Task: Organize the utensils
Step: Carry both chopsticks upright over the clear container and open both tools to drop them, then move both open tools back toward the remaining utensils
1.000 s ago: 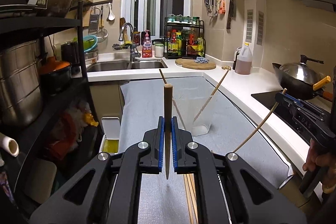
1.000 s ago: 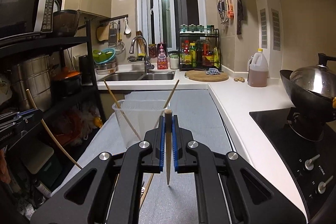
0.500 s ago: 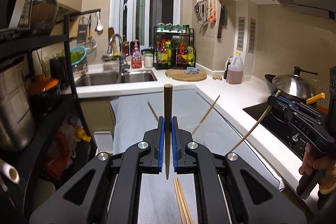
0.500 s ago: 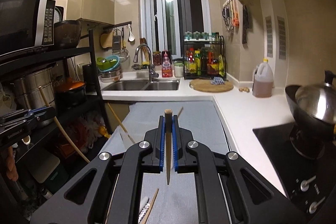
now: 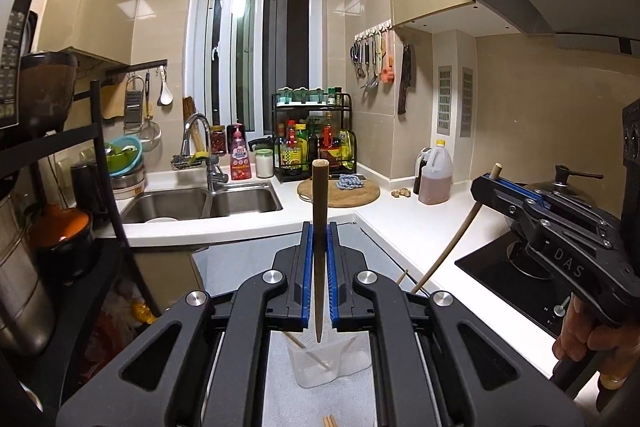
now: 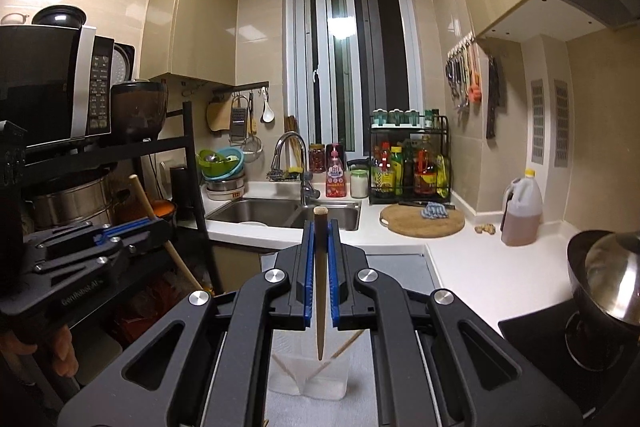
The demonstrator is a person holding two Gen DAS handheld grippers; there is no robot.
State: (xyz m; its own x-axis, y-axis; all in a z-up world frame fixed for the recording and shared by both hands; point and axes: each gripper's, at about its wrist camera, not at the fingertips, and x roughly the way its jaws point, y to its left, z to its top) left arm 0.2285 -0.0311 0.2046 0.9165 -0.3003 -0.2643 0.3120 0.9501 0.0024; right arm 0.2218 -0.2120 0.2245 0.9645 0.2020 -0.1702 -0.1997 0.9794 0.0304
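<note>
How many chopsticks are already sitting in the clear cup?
2 that I can see: one leaning left and one leaning right in the clear cup, crossing inside it. The hand-held grippers cover the cup's top, so more may be hidden.

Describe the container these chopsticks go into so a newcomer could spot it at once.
Start at the double sink, then come forward onto the grey mat. The clear plastic cup stands there, chopsticks leaning inside: the only see-through vessel on it.
</note>
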